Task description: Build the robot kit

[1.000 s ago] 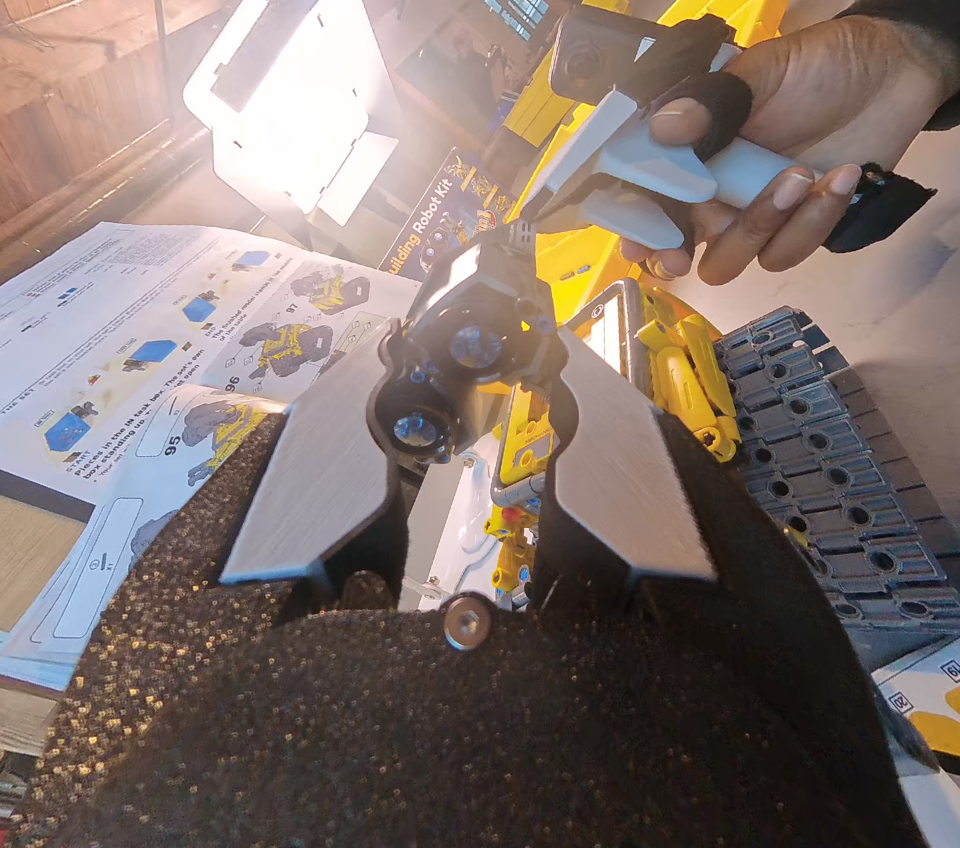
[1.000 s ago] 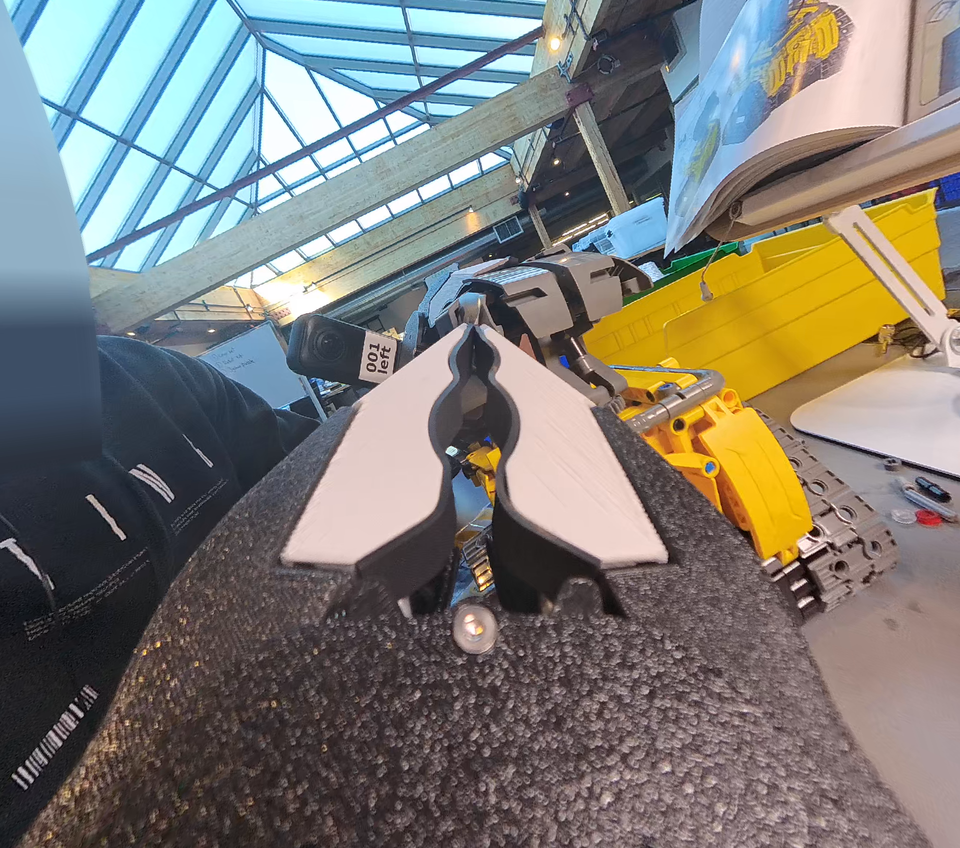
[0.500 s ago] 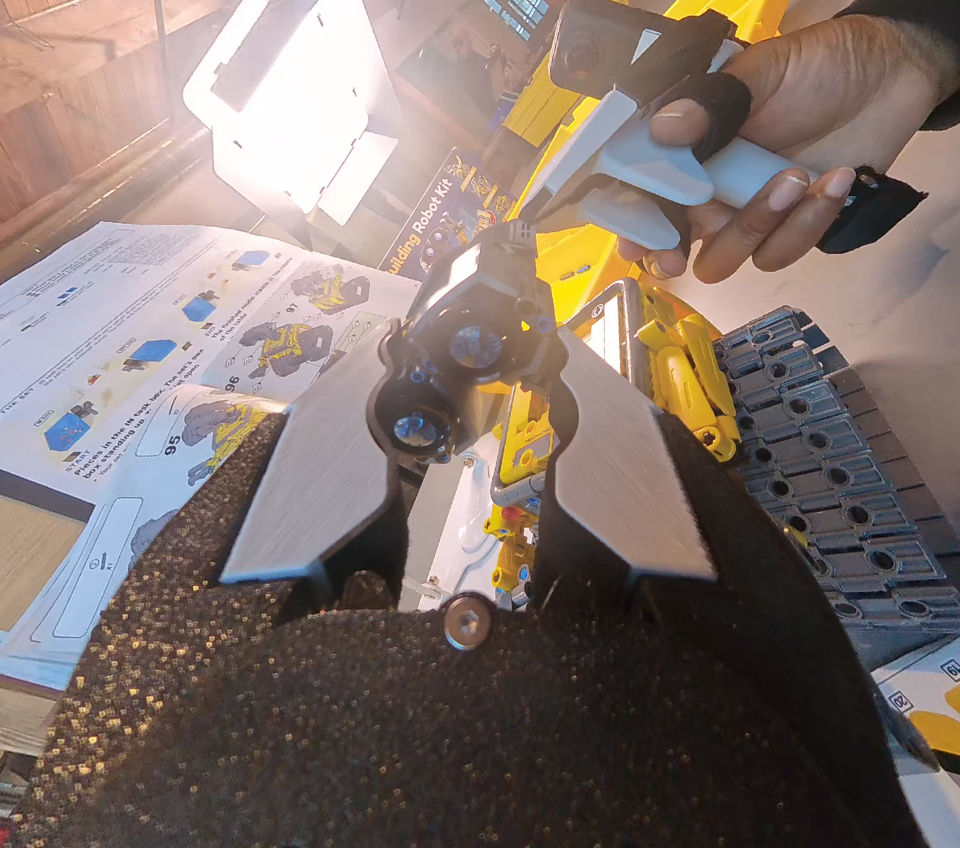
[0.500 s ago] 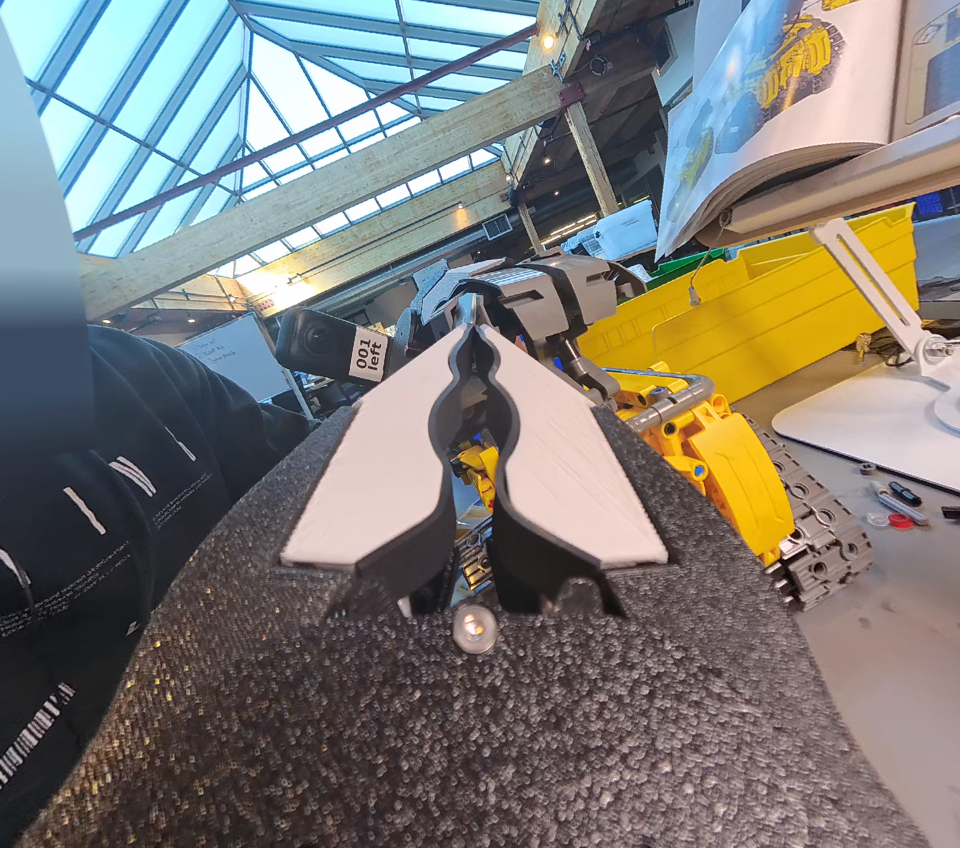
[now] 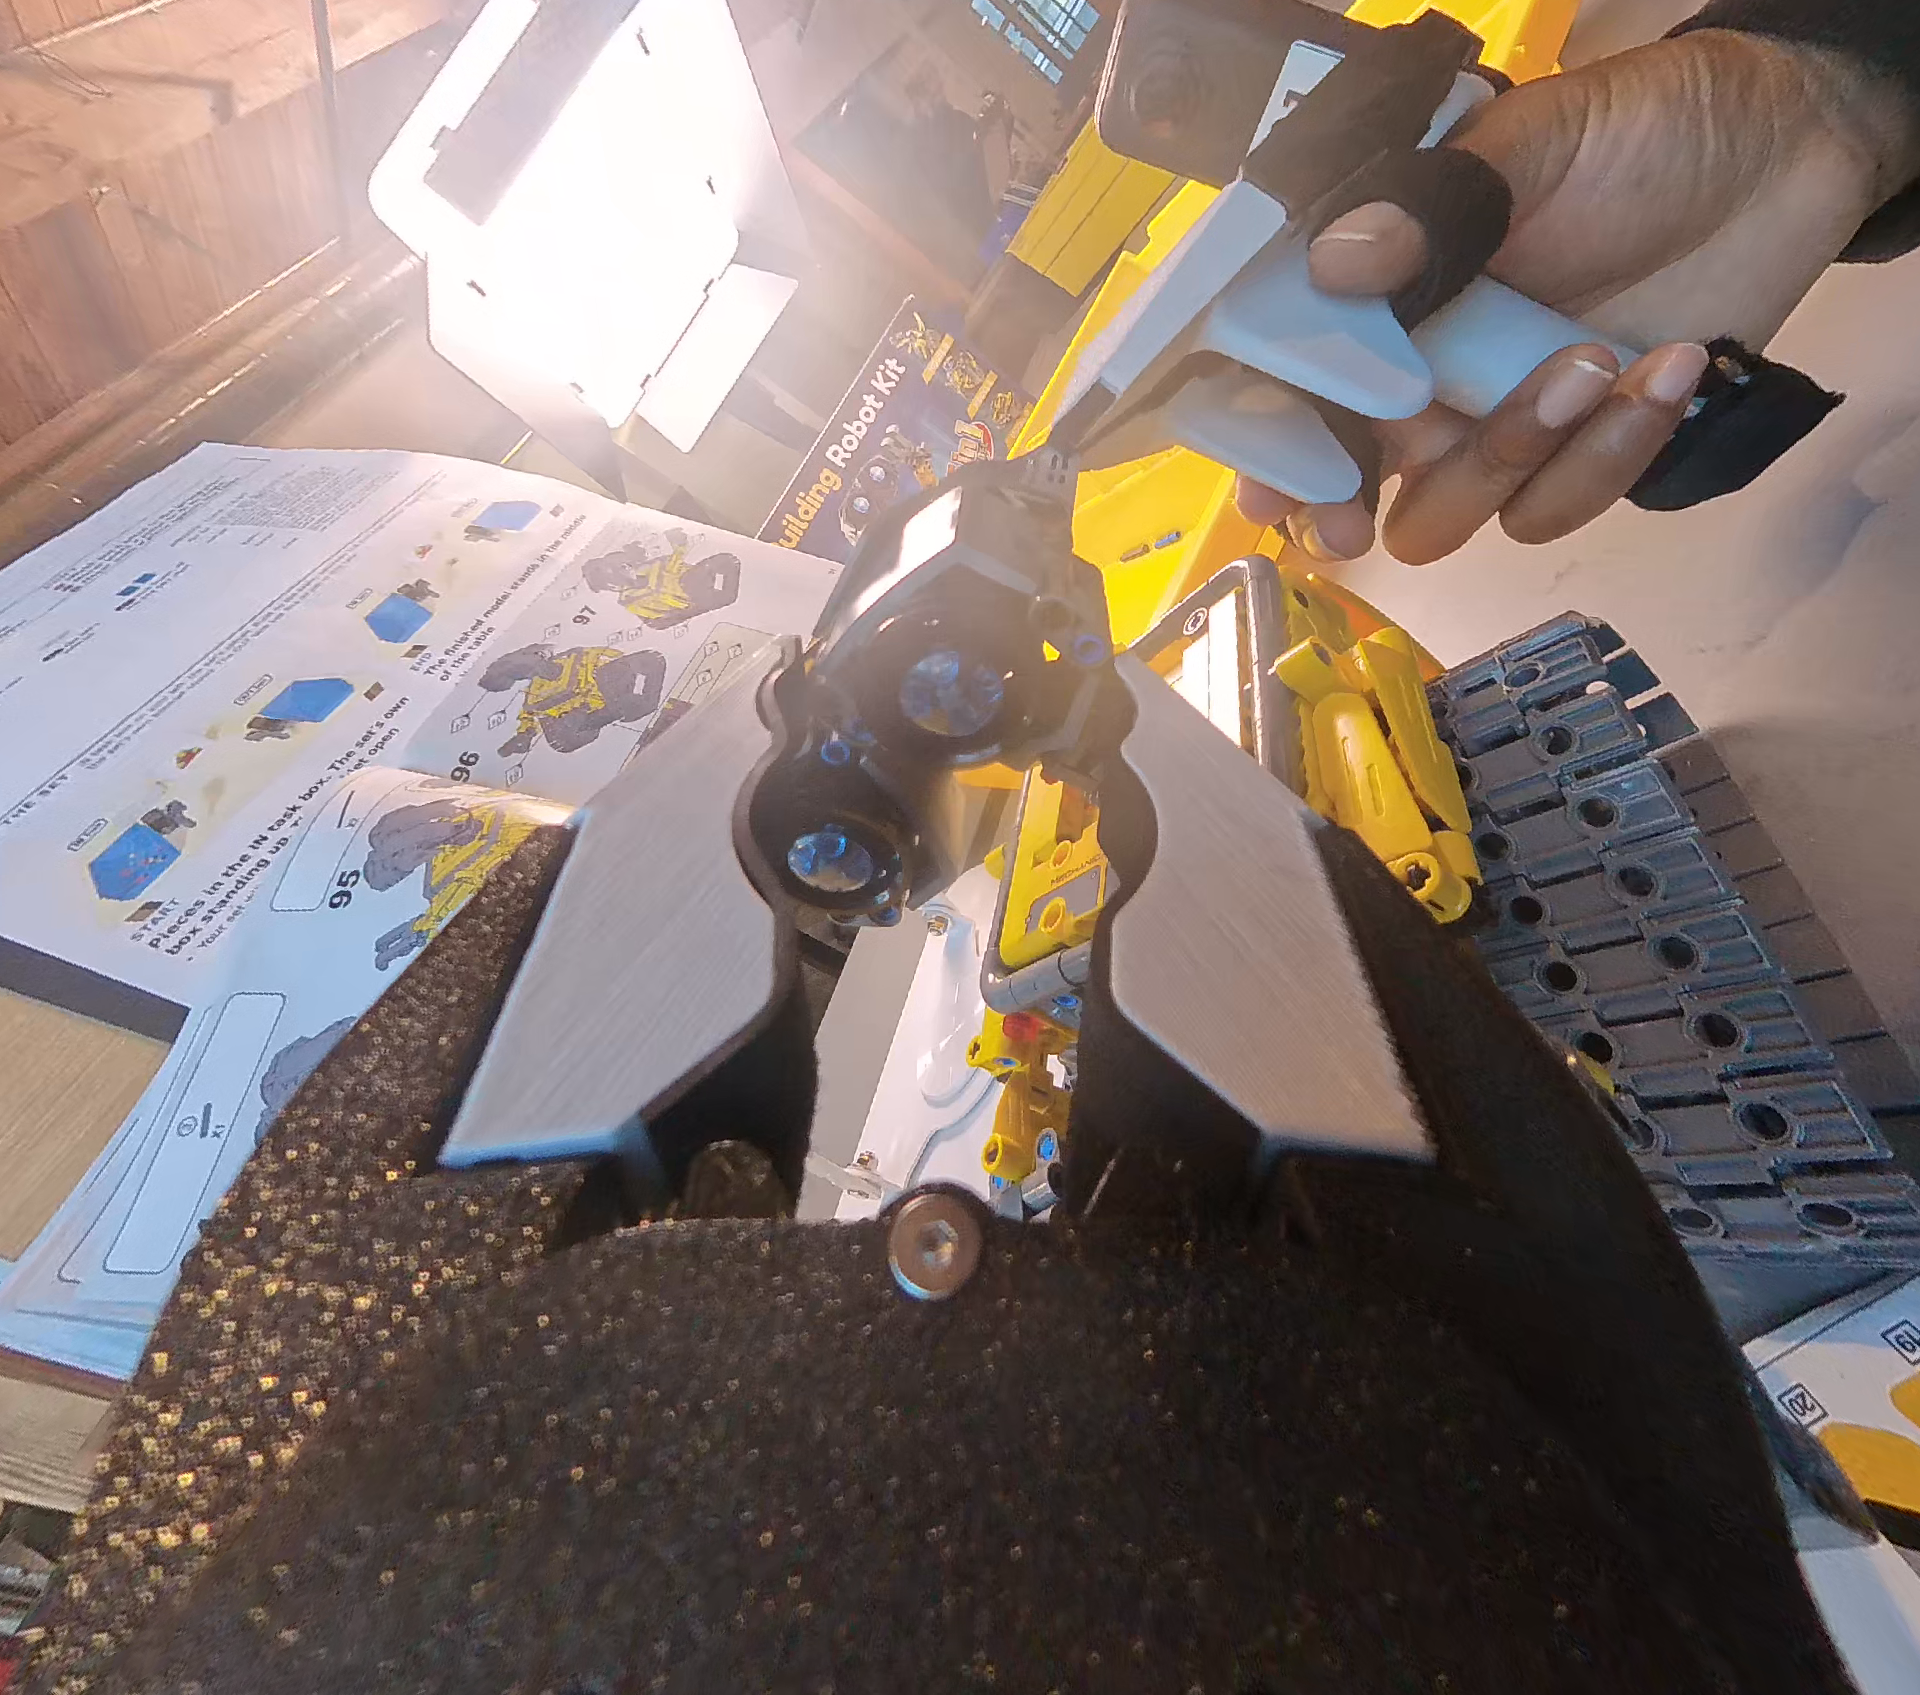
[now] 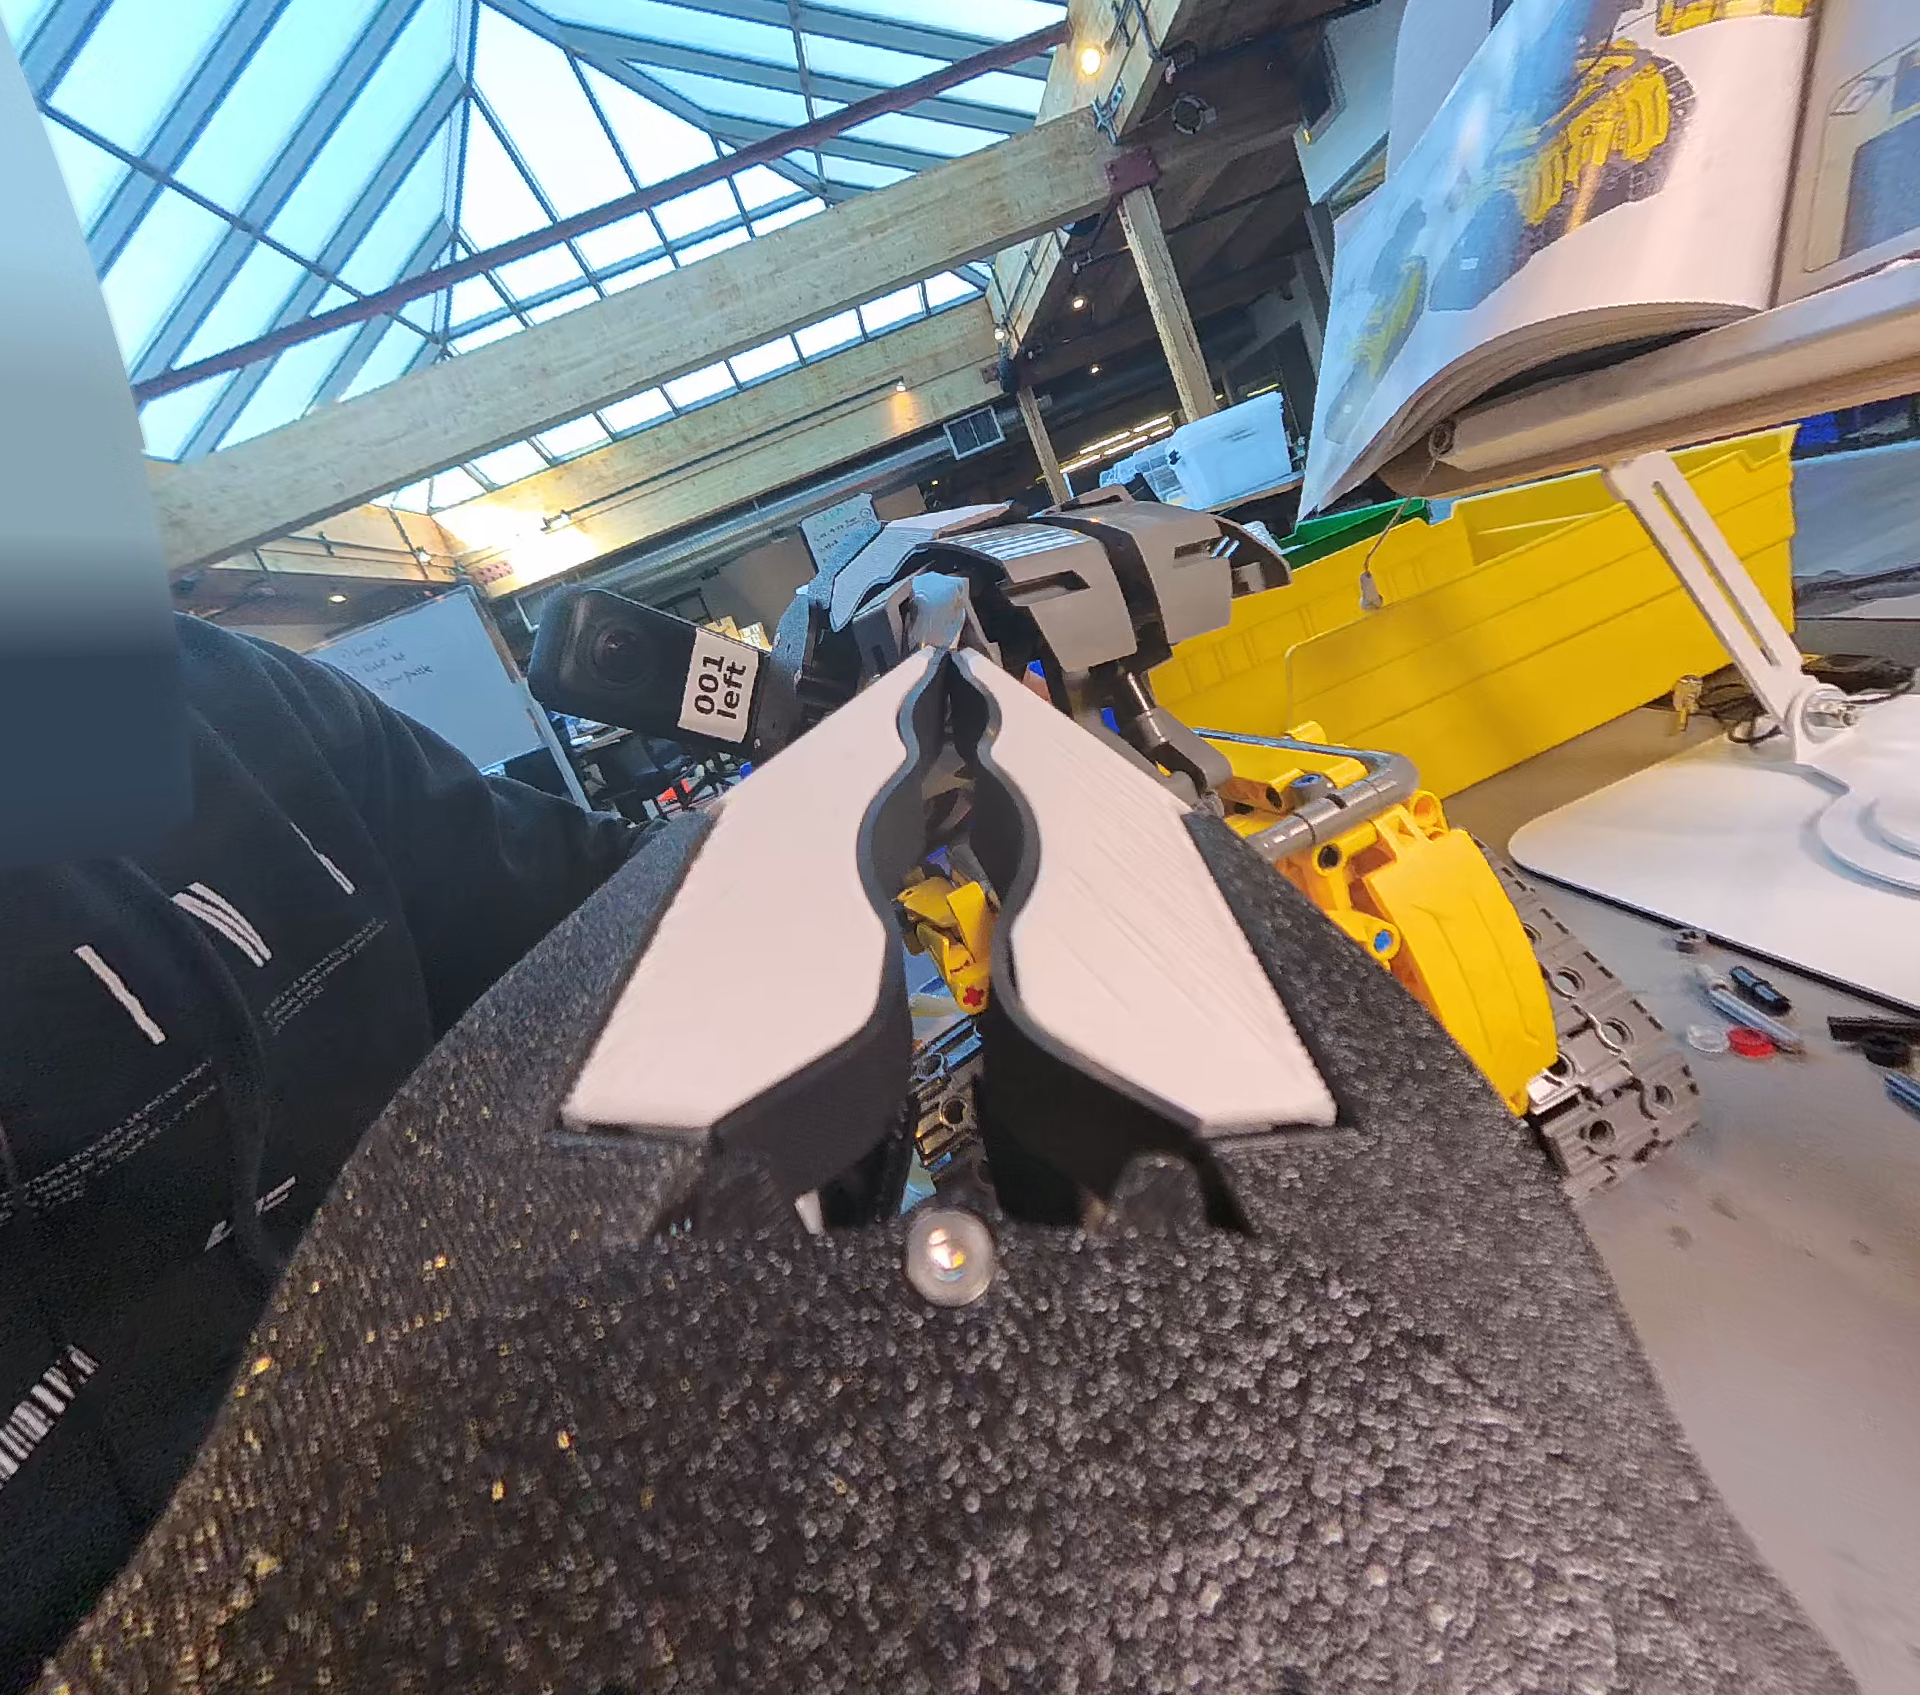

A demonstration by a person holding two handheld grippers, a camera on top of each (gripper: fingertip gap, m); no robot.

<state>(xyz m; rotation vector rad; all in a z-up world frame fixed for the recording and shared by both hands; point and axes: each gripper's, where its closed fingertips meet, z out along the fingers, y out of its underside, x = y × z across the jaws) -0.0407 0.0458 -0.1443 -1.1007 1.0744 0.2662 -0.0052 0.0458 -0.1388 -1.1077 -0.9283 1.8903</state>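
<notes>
1. Left tongs (image 5: 940, 746) grasp the grey, two-lensed head (image 5: 925, 710) of a building-kit robot model (image 5: 1351, 772); the head sits wedged between the two silver fingers (image 5: 644, 949), its blue lenses facing the camera.
2. Right tongs (image 6: 940, 658) are clenched at their tips on a small grey piece (image 6: 938, 606) on top of that same head, seen here from the other side (image 6: 1081, 575).
3. Seen from the left wrist view, the right tongs (image 5: 1070, 440) come down onto the head's top from above, held by a hand (image 5: 1621, 274) in a fingerless black glove.
4. Model body: yellow panels (image 6: 1444, 949) and a grey bar frame (image 6: 1340, 798), standing on grey link tracks (image 5: 1662, 918) that rest on the tabletop (image 6: 1766, 1230).
5. An open instruction booklet (image 5: 260, 658) lies to the left of the model in the left wrist view; in the right wrist view it sits raised on a white stand (image 6: 1704, 585) whose flat base (image 6: 1683, 835) rests on the tabletop.
6. Yellow bins (image 6: 1507, 606) stand behind the model, and the kit box (image 5: 894, 440) leans behind the booklet.
7. Small loose parts (image 6: 1745, 1022) lie on the tabletop just in front of the stand's base.
8. A bright panel lamp (image 5: 592, 191) glares behind the booklet.
9. A person's dark sleeve (image 6: 260, 970) fills the left of the right wrist view.
</notes>
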